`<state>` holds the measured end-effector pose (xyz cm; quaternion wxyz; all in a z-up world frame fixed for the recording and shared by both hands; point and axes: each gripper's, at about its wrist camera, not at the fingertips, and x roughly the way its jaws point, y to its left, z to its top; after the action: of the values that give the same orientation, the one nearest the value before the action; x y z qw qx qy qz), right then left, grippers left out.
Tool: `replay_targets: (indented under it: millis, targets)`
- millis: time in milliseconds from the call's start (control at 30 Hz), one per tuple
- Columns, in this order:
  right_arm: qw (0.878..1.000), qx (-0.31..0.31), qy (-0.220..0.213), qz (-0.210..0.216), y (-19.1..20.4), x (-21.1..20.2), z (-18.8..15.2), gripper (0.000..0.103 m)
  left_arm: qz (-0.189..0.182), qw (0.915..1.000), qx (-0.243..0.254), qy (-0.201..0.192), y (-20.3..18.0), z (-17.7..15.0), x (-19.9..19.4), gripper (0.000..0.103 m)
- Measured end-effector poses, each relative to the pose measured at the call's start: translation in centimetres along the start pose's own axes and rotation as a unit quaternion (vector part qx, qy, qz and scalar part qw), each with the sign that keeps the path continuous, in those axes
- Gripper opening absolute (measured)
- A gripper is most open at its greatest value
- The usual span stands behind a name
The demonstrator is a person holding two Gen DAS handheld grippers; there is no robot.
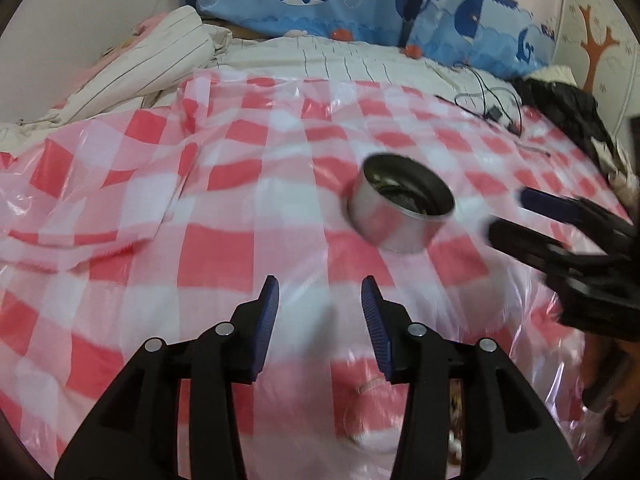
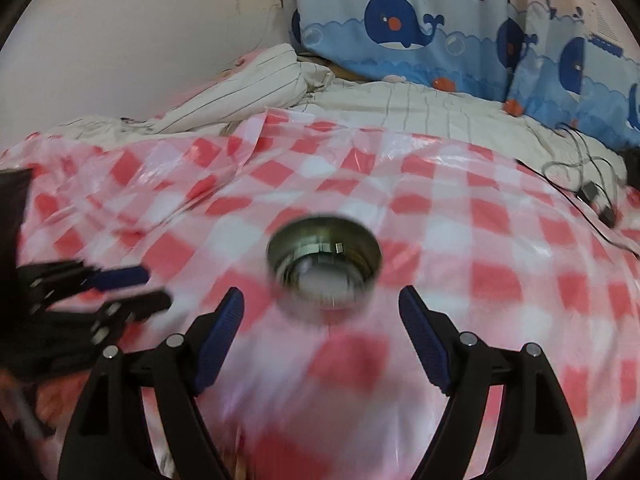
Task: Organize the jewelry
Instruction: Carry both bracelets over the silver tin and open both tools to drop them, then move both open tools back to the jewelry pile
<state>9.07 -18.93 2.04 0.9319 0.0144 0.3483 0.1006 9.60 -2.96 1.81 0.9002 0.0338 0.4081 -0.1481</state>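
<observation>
Right wrist view shows me a round metal tin (image 2: 324, 268) lying open on the pink checked plastic sheet (image 2: 480, 240) over the bed, something dark inside, blurred. My right hand-held gripper (image 2: 322, 304) gapes wide just before it, empty. My left hand-held gripper (image 1: 320, 294) is parted, empty, nearby

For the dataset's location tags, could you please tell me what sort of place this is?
Most likely a bedroom, worked on a bed: a striped cream quilt, blue whale-print pillows, and a red-and-white checked plastic sheet spread over the bedding as a work surface.
</observation>
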Motion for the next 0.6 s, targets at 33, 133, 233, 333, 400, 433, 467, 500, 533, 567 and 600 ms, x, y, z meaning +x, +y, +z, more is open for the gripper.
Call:
replay_targets:
  millis: [33, 133, 233, 333, 400, 433, 467, 500, 533, 567, 600]
  targets:
    - [1.0, 0.007, -0.001, -0.001, -0.1, -1.6, -1.1, 0.078, 0.005, 1.0, 0.004, -0.002, -0.3, -0.5, -0.4, 0.041]
    - [0.999, 0.033, -0.005, 0.009, -0.4, -4.5, -3.7, 0.081, 0.017, 0.9998, 0.01, -0.007, -0.8, -1.7, -1.4, 0.045]
    - [0.999, 0.052, 0.0, 0.012, -0.6, -5.6, -5.7, 0.081, 0.014, 0.9997, 0.018, 0.001, -1.1, -2.4, -1.4, 0.046]
    - [0.998, 0.056, 0.012, 0.023, -0.6, -5.1, -6.0, 0.081, 0.023, 0.9991, 0.035, 0.001, -1.4, -2.5, -1.2, 0.047]
    - [0.998, 0.054, 0.013, 0.024, -0.5, -4.9, -6.0, 0.081, 0.023, 0.999, 0.038, 0.001, -1.5, -2.5, -1.3, 0.047]
    - [0.998, 0.053, 0.015, 0.024, -0.4, -4.8, -6.1, 0.081, 0.024, 0.999, 0.038, 0.0, -1.5, -2.5, -1.3, 0.047]
    - [0.998, 0.051, 0.018, 0.024, -0.3, -4.7, -6.2, 0.081, 0.026, 0.9989, 0.039, 0.0, -1.6, -2.5, -1.3, 0.047]
    - [0.998, 0.049, 0.019, 0.024, -0.2, -4.6, -6.3, 0.081, 0.027, 0.9988, 0.041, -0.001, -1.6, -2.6, -1.3, 0.047]
    - [0.998, 0.048, 0.02, 0.024, -0.2, -4.6, -6.4, 0.081, 0.028, 0.9987, 0.043, -0.001, -1.6, -2.4, -1.3, 0.048]
    - [0.998, 0.047, 0.021, 0.024, -0.1, -4.5, -6.4, 0.081, 0.029, 0.9986, 0.045, -0.001, -1.6, -2.4, -1.3, 0.048]
    - [0.998, 0.046, 0.022, 0.024, -0.1, -4.5, -6.4, 0.081, 0.03, 0.9984, 0.047, -0.001, -1.7, -2.4, -1.3, 0.048]
